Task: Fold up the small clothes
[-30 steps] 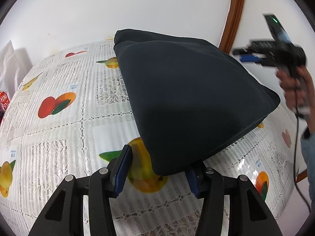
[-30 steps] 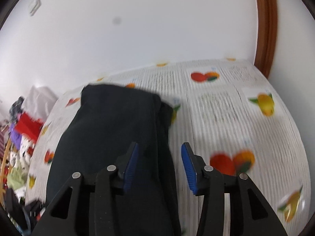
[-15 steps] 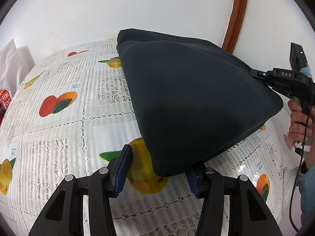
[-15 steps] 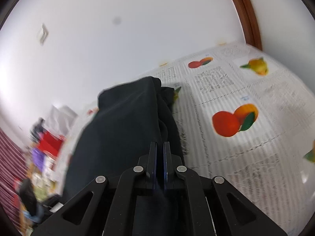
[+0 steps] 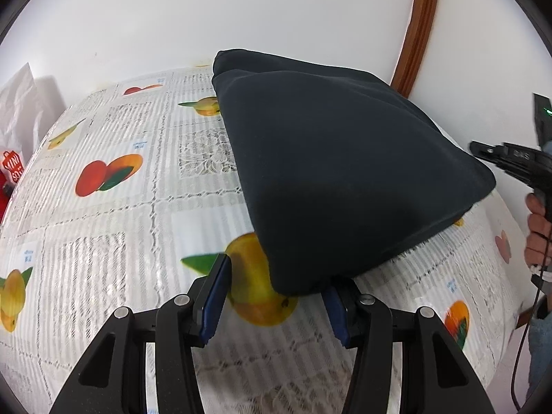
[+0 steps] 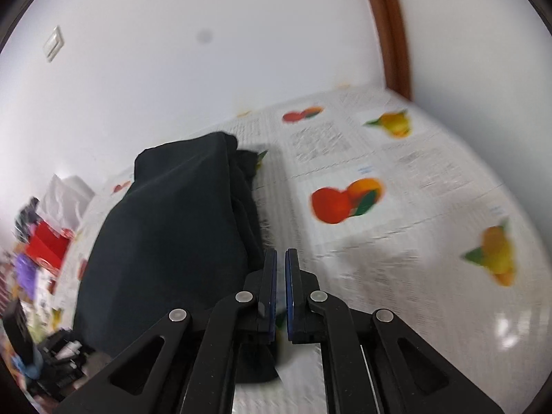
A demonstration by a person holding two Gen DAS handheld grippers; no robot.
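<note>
A dark folded garment [image 5: 345, 172] lies on the fruit-print tablecloth [image 5: 103, 241]. My left gripper [image 5: 276, 300] stands open at its near corner. That corner lies between the fingers and over the right one, while the left pad stays apart from the cloth. At the far right, my right gripper [image 5: 477, 146] has its tip at the garment's right corner, held by a person's hand [image 5: 538, 231]. In the right wrist view this gripper [image 6: 280, 276] is shut with only a thin slit between the pads and nothing seen in it. The garment [image 6: 172, 241] lies just left of and partly under it.
A white bag [image 5: 20, 110] and a red bag [image 5: 10, 172] stand at the table's left end. A brown wooden frame [image 5: 417, 27] runs up the white wall behind. Colourful clutter [image 6: 45, 245] lies off the table's far side. Bare tablecloth [image 6: 396, 224] stretches right of the garment.
My right gripper went from open to shut and swung down from above the table to the garment's right corner. The left gripper and the garment kept still.
</note>
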